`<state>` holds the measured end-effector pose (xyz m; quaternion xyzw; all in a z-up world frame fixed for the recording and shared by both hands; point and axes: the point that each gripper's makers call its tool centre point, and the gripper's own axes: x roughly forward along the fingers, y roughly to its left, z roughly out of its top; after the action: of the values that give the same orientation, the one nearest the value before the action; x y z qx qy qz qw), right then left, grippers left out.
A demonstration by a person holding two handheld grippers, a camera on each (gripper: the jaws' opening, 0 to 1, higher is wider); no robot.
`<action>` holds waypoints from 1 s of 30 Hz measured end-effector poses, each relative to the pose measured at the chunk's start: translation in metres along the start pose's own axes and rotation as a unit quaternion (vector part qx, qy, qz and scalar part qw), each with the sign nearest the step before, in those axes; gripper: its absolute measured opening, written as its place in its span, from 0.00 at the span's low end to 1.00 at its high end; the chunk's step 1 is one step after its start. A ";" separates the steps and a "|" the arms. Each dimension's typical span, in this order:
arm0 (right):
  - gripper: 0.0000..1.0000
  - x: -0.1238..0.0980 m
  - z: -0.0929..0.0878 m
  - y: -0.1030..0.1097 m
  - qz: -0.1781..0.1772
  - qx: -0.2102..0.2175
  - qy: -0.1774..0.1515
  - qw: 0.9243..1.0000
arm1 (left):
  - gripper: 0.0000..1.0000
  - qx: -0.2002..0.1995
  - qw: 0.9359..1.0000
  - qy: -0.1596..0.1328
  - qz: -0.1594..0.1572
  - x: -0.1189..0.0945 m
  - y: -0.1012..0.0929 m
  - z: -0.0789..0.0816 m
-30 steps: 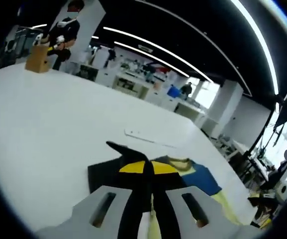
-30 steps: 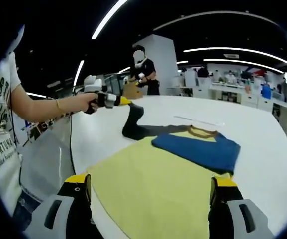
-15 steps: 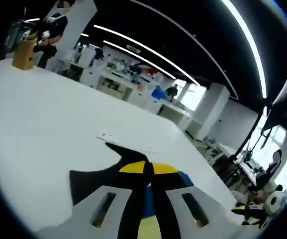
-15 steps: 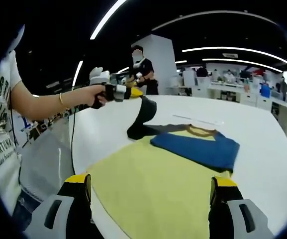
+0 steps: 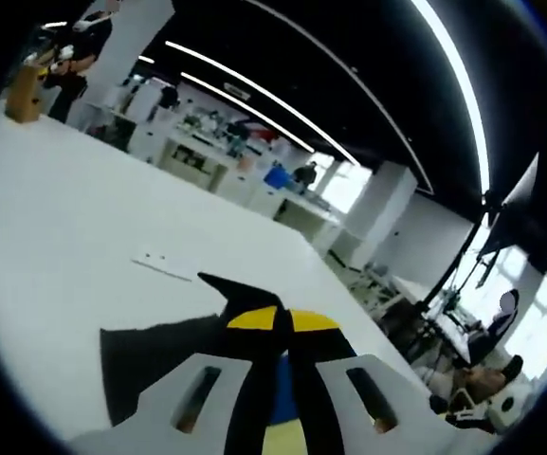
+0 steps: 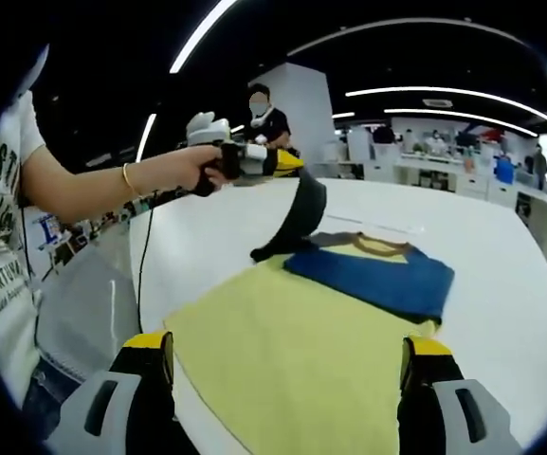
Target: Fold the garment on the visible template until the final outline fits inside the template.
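A yellow garment (image 6: 292, 360) lies flat on the white table (image 6: 501, 246), with a blue sleeve (image 6: 373, 277) folded across its chest below the collar (image 6: 379, 247). The other sleeve, dark (image 6: 298, 216), hangs lifted off the table with my left gripper (image 6: 294, 163) shut on its end, above the garment's far left shoulder. In the left gripper view the jaws (image 5: 282, 320) pinch that dark sleeve (image 5: 154, 353), with blue cloth (image 5: 282, 398) below. My right gripper (image 6: 287, 346) stands open at the garment's near hem, its yellow-tipped fingers (image 6: 146, 343) wide apart with nothing held.
A thin white strip (image 6: 373, 226) lies on the table beyond the collar, also in the left gripper view (image 5: 164, 266). A person stands at the far end beside a wooden block (image 5: 20, 95). The holder's arm (image 6: 93, 190) reaches in from the left.
My left gripper has raised the dark sleeve and carried it rightward, toward the garment's chest. The right gripper has stayed put and open.
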<state>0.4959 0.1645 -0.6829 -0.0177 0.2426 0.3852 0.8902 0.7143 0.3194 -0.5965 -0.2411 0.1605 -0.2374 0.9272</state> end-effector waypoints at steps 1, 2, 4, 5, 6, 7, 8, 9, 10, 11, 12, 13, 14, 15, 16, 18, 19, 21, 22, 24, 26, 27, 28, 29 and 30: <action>0.99 0.000 0.000 0.000 0.000 0.001 0.000 1.000 | 0.00 0.002 1.000 0.003 -0.003 0.003 -0.004 -0.001; 0.99 0.001 -0.001 0.000 0.001 0.002 0.000 1.000 | 0.00 0.003 1.000 0.004 -0.005 0.005 -0.006 -0.002; 0.99 0.001 -0.002 0.000 0.001 0.004 0.001 1.000 | 0.00 0.004 1.000 0.008 -0.011 0.009 -0.013 -0.005; 0.99 0.002 -0.002 0.000 0.002 0.004 0.001 1.000 | 0.00 0.006 1.000 0.009 -0.015 0.012 -0.017 -0.006; 0.99 0.002 -0.002 -0.001 0.003 0.005 0.001 1.000 | 0.00 0.007 1.000 0.008 -0.022 0.015 -0.022 -0.008; 0.99 0.003 -0.002 -0.001 0.003 0.005 0.002 1.000 | 0.00 0.004 1.000 0.006 -0.028 0.018 -0.027 -0.008; 0.99 0.003 -0.003 -0.002 0.004 0.006 0.004 1.000 | 0.00 0.004 0.999 0.005 -0.031 0.019 -0.029 -0.008; 0.99 0.003 -0.004 -0.002 0.004 0.005 0.005 1.000 | 0.00 0.005 0.999 0.004 -0.040 0.023 -0.037 -0.010; 0.99 0.004 -0.004 -0.002 0.004 0.005 0.006 1.000 | 0.00 0.011 0.999 0.003 -0.047 0.027 -0.044 -0.012; 0.99 0.004 -0.005 -0.002 0.005 0.006 0.007 1.000 | 0.00 0.013 0.999 0.005 -0.050 0.029 -0.047 -0.014; 0.99 0.004 -0.005 -0.003 0.005 0.006 0.007 1.000 | 0.00 0.011 0.998 0.007 -0.057 0.034 -0.053 -0.017; 0.99 0.004 -0.005 -0.004 0.004 0.006 0.007 1.000 | 0.00 0.008 0.998 0.008 -0.063 0.036 -0.057 -0.020; 0.99 0.004 -0.006 -0.005 0.003 0.006 0.007 1.000 | 0.00 0.002 0.997 0.010 -0.071 0.040 -0.063 -0.023; 0.99 0.004 -0.006 -0.006 0.002 0.007 0.008 1.000 | 0.00 0.004 0.997 0.010 -0.074 0.043 -0.066 -0.025; 0.99 0.003 -0.005 -0.008 0.000 0.010 0.005 1.000 | 0.00 0.005 0.997 0.013 -0.077 0.047 -0.071 -0.030; 0.99 0.003 -0.004 -0.010 -0.001 0.014 0.001 1.000 | 0.00 0.006 0.996 0.017 -0.087 0.053 -0.079 -0.036; 0.99 0.002 -0.004 -0.012 -0.002 0.017 0.000 1.000 | 0.00 0.009 0.995 0.020 -0.095 0.056 -0.085 -0.041; 0.99 0.001 -0.007 -0.015 -0.005 0.017 0.004 1.000 | 0.00 0.009 0.994 0.030 -0.106 0.062 -0.093 -0.050; 0.99 0.001 -0.008 -0.016 -0.007 0.017 0.006 1.000 | 0.00 0.008 0.993 0.032 -0.109 0.064 -0.096 -0.054; 0.99 -0.001 -0.011 -0.018 -0.009 0.020 0.008 1.000 | 0.00 0.013 0.992 0.043 -0.116 0.068 -0.102 -0.064; 0.99 -0.001 -0.012 -0.019 -0.011 0.023 0.009 1.000 | 0.00 0.020 0.991 0.051 -0.119 0.072 -0.104 -0.071; 0.99 -0.002 -0.013 -0.020 -0.011 0.023 0.009 1.000 | 0.00 0.022 0.991 0.056 -0.117 0.075 -0.105 -0.076; 0.99 -0.002 -0.014 -0.020 -0.011 0.024 0.010 1.000 | 0.00 0.019 0.991 0.061 -0.118 0.077 -0.105 -0.080; 0.99 -0.002 -0.015 -0.020 -0.012 0.025 0.010 1.000 | 0.00 0.017 0.991 0.064 -0.119 0.080 -0.106 -0.085; 0.99 -0.001 -0.016 -0.020 -0.012 0.027 0.010 1.000 | 0.00 0.016 0.990 0.069 -0.119 0.082 -0.107 -0.089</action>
<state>0.5024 0.1461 -0.6997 -0.0005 0.2617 0.3678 0.8923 0.7073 0.1612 -0.6292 -0.2263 0.1900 -0.3649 0.8829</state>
